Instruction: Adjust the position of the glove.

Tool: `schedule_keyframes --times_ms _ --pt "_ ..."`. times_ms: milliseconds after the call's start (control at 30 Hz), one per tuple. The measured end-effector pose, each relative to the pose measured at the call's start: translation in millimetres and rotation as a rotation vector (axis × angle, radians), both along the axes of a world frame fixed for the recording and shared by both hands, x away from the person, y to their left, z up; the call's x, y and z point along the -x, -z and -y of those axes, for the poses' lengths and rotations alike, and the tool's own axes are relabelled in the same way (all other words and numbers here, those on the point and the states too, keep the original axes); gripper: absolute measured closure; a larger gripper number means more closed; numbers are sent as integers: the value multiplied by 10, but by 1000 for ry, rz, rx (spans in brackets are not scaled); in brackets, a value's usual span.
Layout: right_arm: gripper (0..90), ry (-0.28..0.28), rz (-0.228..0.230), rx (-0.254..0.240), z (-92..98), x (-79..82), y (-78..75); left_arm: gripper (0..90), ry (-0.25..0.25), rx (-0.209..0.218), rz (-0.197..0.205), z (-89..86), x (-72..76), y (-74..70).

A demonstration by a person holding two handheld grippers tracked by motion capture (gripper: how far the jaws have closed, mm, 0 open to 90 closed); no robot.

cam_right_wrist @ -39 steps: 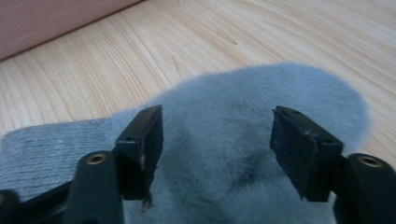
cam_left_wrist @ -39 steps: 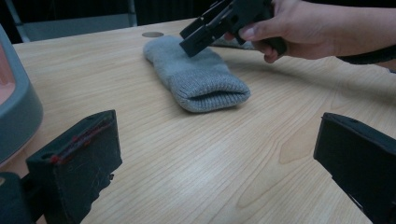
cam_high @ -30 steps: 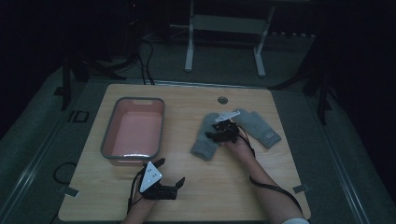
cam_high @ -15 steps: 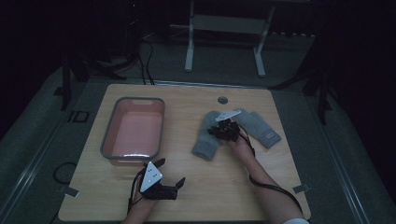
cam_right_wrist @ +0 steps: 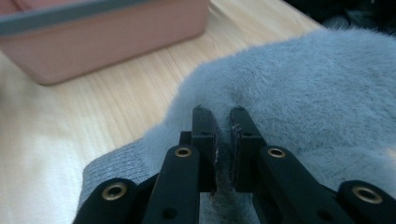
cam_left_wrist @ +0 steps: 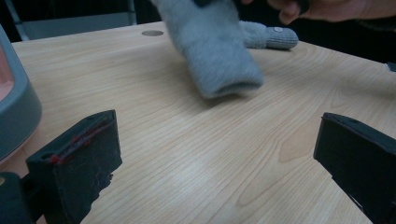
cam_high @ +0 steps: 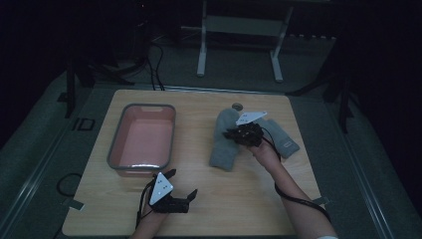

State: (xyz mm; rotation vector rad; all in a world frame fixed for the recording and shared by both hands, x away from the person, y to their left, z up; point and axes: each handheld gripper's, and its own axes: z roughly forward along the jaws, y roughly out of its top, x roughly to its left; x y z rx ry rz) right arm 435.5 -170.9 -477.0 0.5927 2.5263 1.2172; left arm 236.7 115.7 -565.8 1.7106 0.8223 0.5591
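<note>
While the right gripper works on the mittens, the left one waits near the tub.

Work in hand: the right gripper point(cam_high: 238, 133) is pinching the nearer grey mitten point(cam_high: 224, 140), seemingly to lift it toward the pink tub point(cam_high: 115, 154); that goal is my judgement.

Right jaws: nearly together, clamped on a fold of the mitten's fleece, as the right gripper view shows point(cam_right_wrist: 223, 122).

Left gripper point(cam_high: 180, 190): rests low at the near edge of the table point(cam_high: 199, 104), jaws wide apart and holding nothing; its own view looks across bare wood at the mitten point(cam_left_wrist: 210, 46).

Where the mitten is: on the table to the right of the tub and well apart from it, its cuff end toward the person. In the left gripper view the cuff seems slightly raised off the wood, but I cannot be sure.

Second mitten point(cam_high: 281, 139): lies flat just right of the first, behind the right hand point(cam_high: 263, 152).

Done so far: the grasp looks made.

Left to do: the tub appears to hold nothing; neither mitten is in it, so carrying and releasing both remain.

Change from a second ago: the right gripper has crept a little along the mitten and closed on it; the left gripper and the tub have stayed put.
</note>
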Motion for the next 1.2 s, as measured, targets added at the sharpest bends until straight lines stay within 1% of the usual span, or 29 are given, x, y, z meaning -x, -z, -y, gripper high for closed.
schedule_keyframes --times_ms 33,67,133,167,200,267,300,333,400,433,467,500,567,600,700,767,800,833,867,900,933,967,1000,1033,1067,1100,1133,1200 --pt "832 -14 8 0 -1 30 -44 10 -1 1 1 1 0 0" --pt "832 -41 29 -4 -9 103 -144 10 -1 2 0 1 1 -1" --pt "832 -41 29 -4 -9 103 -144 10 -2 1 1 2 0 -1" --pt "832 -83 45 -14 -29 209 -281 10 -2 1 0 2 1 0" --pt "832 -83 45 -14 -29 209 -281 10 -2 -1 1 2 1 0" --pt "832 -112 48 -27 -42 279 -375 10 -3 -1 1 1 1 -1" --pt "832 -127 58 -30 -48 316 -420 10 -3 -1 2 0 1 -1" --pt "831 -163 68 -51 -58 394 -494 10 -2 -1 1 -1 2 -1" --pt "831 -191 72 -55 -68 460 -529 10 -1 -2 3 -1 2 -2" --pt "831 -191 72 -55 -68 460 -529 10 -1 -2 3 -1 2 -2" --pt "831 -221 67 -51 -80 502 -510 10 -2 -1 3 -1 3 -2" --pt "831 -239 58 -47 -90 524 -475 10 0 -2 3 -1 4 -3" --pt "831 -243 42 -31 -103 535 -401 10 -2 1 3 -1 4 -3" --pt "831 -244 26 -27 -104 533 -347 10 -1 0 2 -2 5 -4" --pt "831 -234 -22 -34 -93 506 -144 10 -2 2 2 -2 4 -4" --pt "831 -237 -47 -26 -97 487 7 10 -1 0 2 -2 3 -2" --pt "831 -237 -47 -26 -97 487 7 10 0 1 0 1 3 -1" --pt "830 -227 -79 -8 -98 435 171 10 1 -1 0 2 4 -1" --pt "830 -226 -84 -3 -96 413 223 10 2 0 2 2 5 -2" --pt "830 -226 -84 -3 -96 413 223 10 2 0 2 2 5 -2" --pt "830 -223 -102 1 -85 365 302 10 0 0 2 1 4 -2" --pt "830 -228 -146 -2 -66 284 402 10 0 -1 1 0 3 -2" --pt "830 -224 -153 5 -56 241 451 10 -1 1 -1 0 -1 -1" --pt "830 -217 -171 13 -50 205 495 10 -2 1 0 1 0 -1" --pt "830 -217 -171 13 -50 205 495 10 -2 1 0 1 0 -1" --pt "826 -211 -176 39 -41 148 578 10 -1 0 -1 0 -1 0" --pt "826 -211 -176 39 -41 148 578 10 -1 0 -1 0 -1 0" --pt "809 -204 -187 40 -40 118 629 10 -2 0 -1 -1 0 1"
